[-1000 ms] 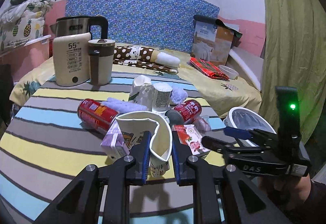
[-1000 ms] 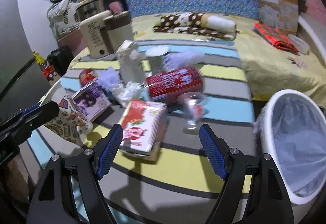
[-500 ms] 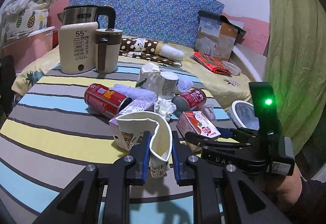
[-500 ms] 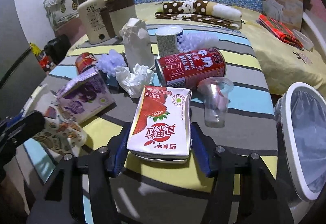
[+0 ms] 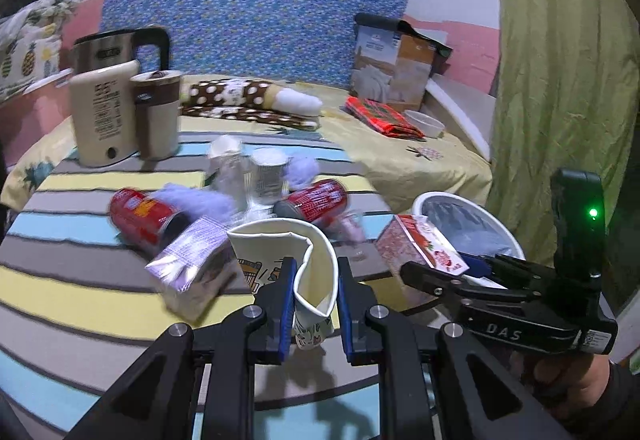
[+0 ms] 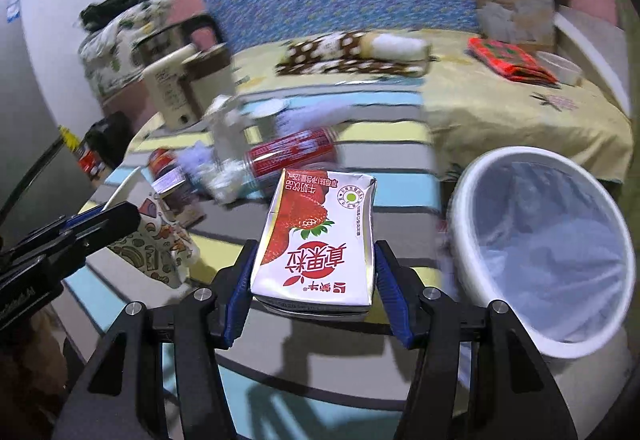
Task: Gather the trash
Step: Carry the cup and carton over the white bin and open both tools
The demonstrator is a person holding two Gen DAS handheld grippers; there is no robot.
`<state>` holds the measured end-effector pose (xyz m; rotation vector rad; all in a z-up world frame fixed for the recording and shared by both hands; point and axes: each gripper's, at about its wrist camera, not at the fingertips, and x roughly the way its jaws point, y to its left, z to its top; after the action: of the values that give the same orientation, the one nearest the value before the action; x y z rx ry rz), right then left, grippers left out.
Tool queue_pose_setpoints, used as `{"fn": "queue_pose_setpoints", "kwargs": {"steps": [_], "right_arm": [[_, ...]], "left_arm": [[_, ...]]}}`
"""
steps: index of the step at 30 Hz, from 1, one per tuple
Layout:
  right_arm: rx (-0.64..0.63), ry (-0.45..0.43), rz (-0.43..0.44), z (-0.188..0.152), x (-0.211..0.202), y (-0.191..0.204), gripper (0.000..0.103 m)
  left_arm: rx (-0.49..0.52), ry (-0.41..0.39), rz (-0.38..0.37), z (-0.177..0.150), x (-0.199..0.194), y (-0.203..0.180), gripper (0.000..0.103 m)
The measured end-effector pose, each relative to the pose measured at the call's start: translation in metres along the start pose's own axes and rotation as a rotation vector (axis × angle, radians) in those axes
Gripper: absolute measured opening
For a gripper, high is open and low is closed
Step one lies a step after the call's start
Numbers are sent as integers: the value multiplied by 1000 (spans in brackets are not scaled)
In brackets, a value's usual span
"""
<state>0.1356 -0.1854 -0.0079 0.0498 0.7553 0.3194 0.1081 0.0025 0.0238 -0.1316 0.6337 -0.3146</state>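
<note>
Behind our striped round surface (image 5: pixel 100 280) sits a bed with a yellow cover and a blue patterned headboard, and a green curtain hangs along one side. What matters for the coming move is where the white bin (image 6: pixel 540 260) lies: it stands on the floor just off the surface's edge, beside our right claw (image 6: pixel 314 276) and on the far side of it from the left one. The bin's mouth is lined with a pale bag and tilts toward us.

Our right claw pinches a strawberry milk carton (image 6: pixel 320 232), one pad on each long side, so the carton's long axis runs straight forward along the fingers, away from us. The carton is clear of the surface and the bin rim is just beside it, so we judge that the right hand is nearer to the drop and should go first.

Our left claw (image 5: pixel 316 296) is pressed on a crumpled paper cup (image 5: pixel 304 260) with cartoon prints, its torn rim standing up between the pads. It hangs over the near edge of the surface, farther from the bin, with the right claw between them.

Red cans, a purple carton (image 5: pixel 192 264), tissue and a clear plastic cup lie near the middle of the surface, much of it blurred.
</note>
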Motion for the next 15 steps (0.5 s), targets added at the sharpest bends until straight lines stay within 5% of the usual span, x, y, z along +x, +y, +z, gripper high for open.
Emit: {"fn": "queue_pose_setpoints", "kwargs": {"steps": [15], "right_arm": [[187, -30, -235, -8, -26, -110, 58]], "left_arm": [[157, 9, -194, 42, 70, -116, 19]]}}
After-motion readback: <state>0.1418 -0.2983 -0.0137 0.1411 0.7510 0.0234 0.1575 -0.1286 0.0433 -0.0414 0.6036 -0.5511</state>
